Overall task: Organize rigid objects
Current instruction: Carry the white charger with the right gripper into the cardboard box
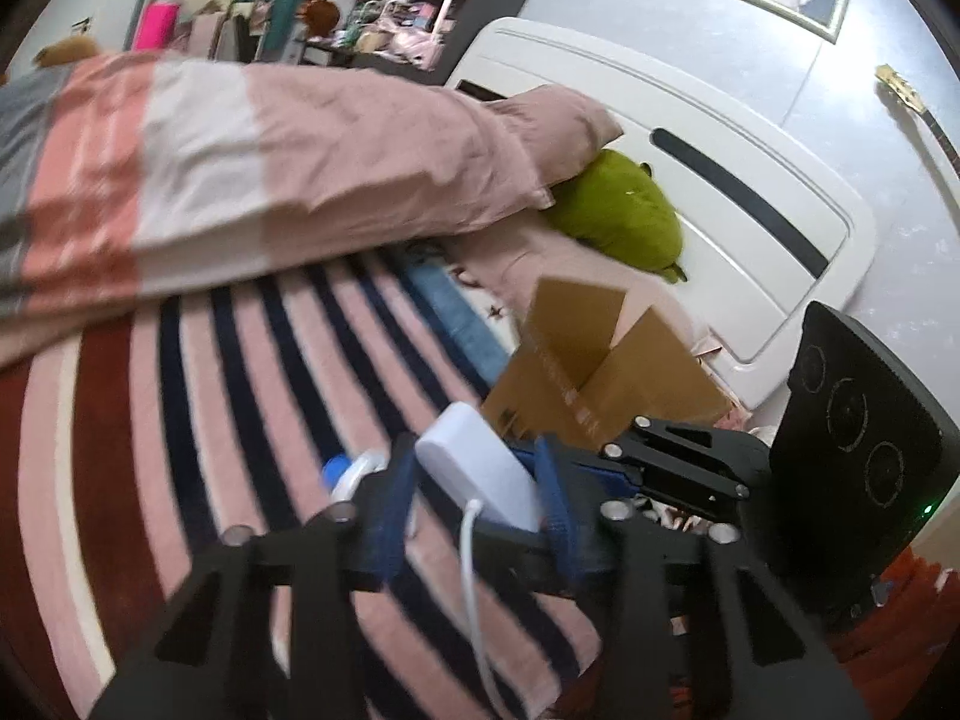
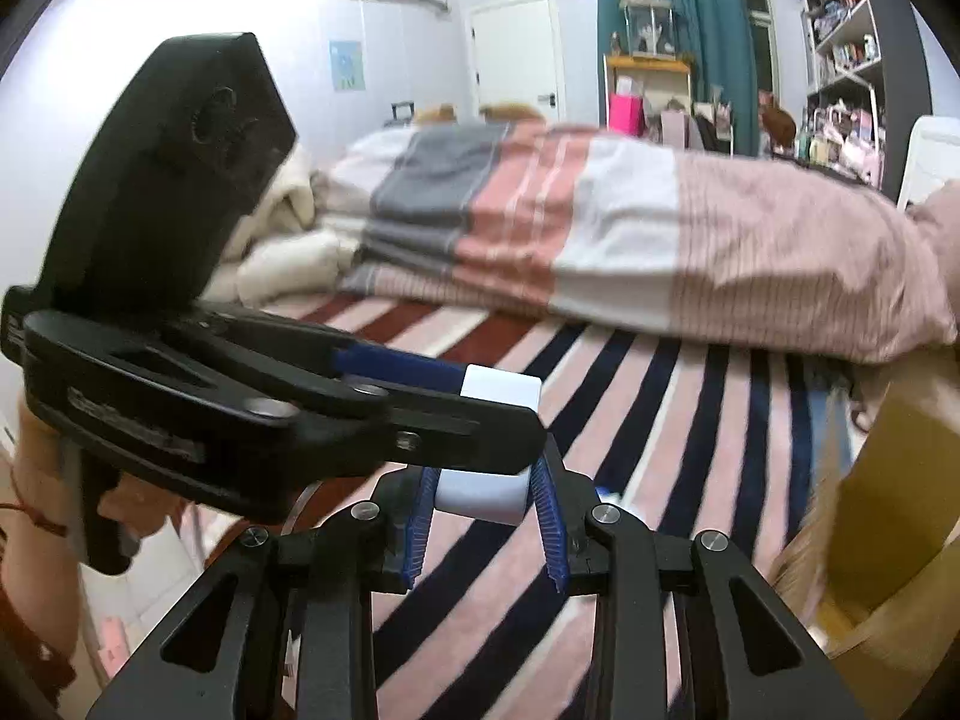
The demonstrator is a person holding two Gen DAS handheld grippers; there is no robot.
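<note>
My left gripper (image 1: 474,450) is shut on a flat white charger block (image 1: 480,471), and a white cable (image 1: 471,570) hangs from the block toward the camera. The right wrist view shows the same block (image 2: 501,390) at the tip of the left gripper (image 2: 498,414). My right gripper (image 2: 485,480) is shut on a small white rounded object (image 2: 483,495), its blue pads (image 2: 552,516) pressing on both sides. Both grippers hang close together above a striped blanket (image 2: 630,420). An open cardboard box (image 1: 600,372) stands just beyond them, and its flap (image 2: 888,510) is at the right.
A folded pink, white and grey quilt (image 1: 240,180) lies across the bed. A green plush (image 1: 624,216) rests against the white headboard (image 1: 750,180). A small blue-and-white item (image 1: 345,474) lies on the blanket beside my left finger. A person's forearm (image 2: 30,510) is at the left.
</note>
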